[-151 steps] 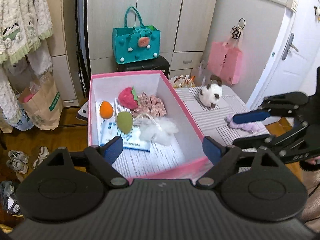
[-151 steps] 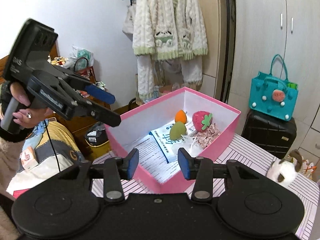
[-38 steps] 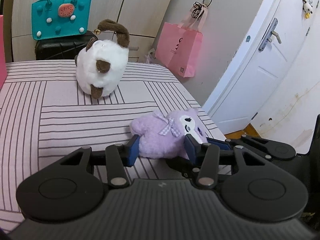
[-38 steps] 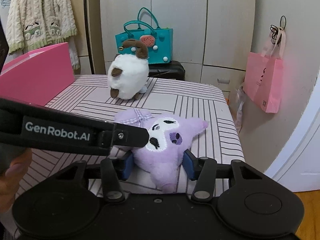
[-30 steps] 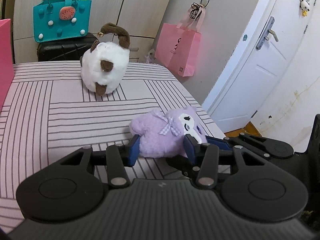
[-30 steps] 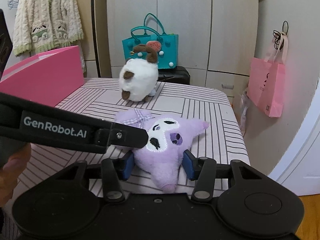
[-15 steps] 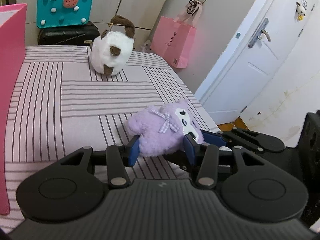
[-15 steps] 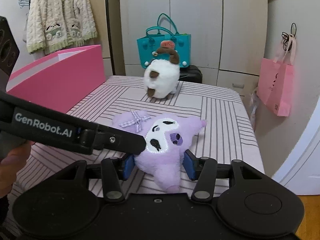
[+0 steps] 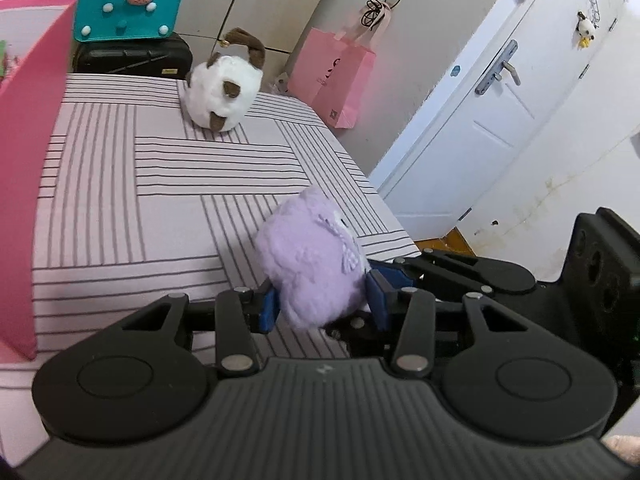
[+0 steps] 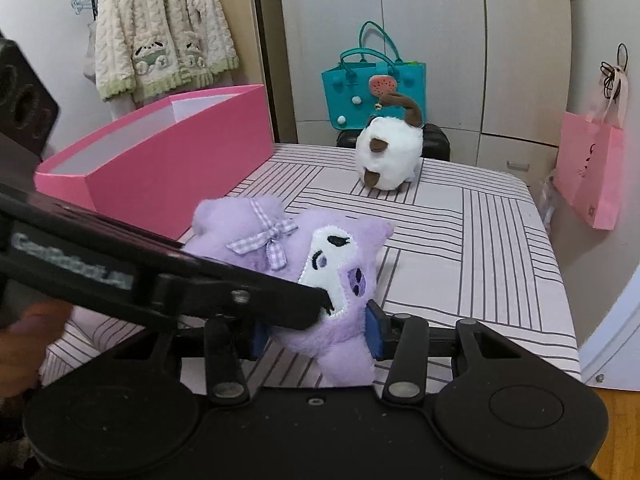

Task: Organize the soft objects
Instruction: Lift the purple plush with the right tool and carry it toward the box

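Observation:
A purple plush with a white face and a checked bow (image 9: 312, 264) (image 10: 320, 256) hangs a little above the striped table (image 9: 140, 200), casting a shadow on it. My left gripper (image 9: 322, 306) is shut on its lower body. My right gripper (image 10: 314, 332) grips it from the other side, its jaws closing with the pads pressed into the fur. In the right wrist view one of the left gripper's fingers (image 10: 240, 292) crosses in front of the plush's face. A white and brown cat plush (image 9: 222, 92) (image 10: 390, 160) lies at the table's far end. The open pink box (image 10: 160, 160) stands left.
Beyond the table a teal bag (image 10: 372, 84) sits on a black suitcase (image 9: 132, 56). A pink paper bag (image 9: 336, 80) hangs at the wall near the white door (image 9: 500, 120). A cream cardigan (image 10: 160, 32) hangs behind the box. The table's right edge drops to the floor.
Both grippers have lifted the purple plush off the table and carried it left, toward the pink box. The plush has tilted upright between them. The cat plush has not moved.

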A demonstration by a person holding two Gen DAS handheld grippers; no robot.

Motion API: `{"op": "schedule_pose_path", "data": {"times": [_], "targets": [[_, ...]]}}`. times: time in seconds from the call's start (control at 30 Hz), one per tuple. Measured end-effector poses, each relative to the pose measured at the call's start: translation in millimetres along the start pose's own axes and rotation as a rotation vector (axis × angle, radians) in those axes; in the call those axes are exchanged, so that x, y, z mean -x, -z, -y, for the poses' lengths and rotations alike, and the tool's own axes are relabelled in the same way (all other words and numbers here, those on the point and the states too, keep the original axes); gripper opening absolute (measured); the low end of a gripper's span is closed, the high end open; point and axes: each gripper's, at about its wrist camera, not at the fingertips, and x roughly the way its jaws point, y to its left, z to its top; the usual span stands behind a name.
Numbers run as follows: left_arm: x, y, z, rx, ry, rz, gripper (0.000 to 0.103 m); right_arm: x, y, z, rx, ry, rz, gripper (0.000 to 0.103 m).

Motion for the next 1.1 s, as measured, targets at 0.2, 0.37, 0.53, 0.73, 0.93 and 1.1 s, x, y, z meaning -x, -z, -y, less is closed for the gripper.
{"op": "schedule_pose_path", "data": {"times": [0.2, 0.37, 0.53, 0.73, 0.93, 1.1], "targets": [[24.4, 4.7, -6.0, 0.005, -0.025, 0.035, 0.035, 3.0, -0.4, -9.1, 0.030, -0.001, -0.020, 0.050], [41.7, 9.2, -7.4, 0.000, -0.031, 0.044, 0.032, 10.3, -2.6, -24.9, 0.073, -0.009, -0.015, 0.050], [60.6, 13.5, -10.4, -0.006, -0.044, 0.006, 0.032, 17.3, -5.4, -38.3, 0.097, -0.060, -0.040, 0.050], [88.2, 26.5, -18.4, 0.007, -0.049, -0.051, 0.032, 24.0, -7.0, -60.2, 0.127, -0.147, -0.085, 0.050], [123.0, 36.8, -21.8, 0.014, -0.069, -0.073, 0.032, 32.7, -11.1, -88.5, 0.183, -0.223, -0.096, 0.050], [151.0, 36.1, -19.2, 0.001, -0.090, -0.081, 0.032, 40.7, -19.7, -104.9, 0.211, -0.281, -0.095, 0.050]]}}
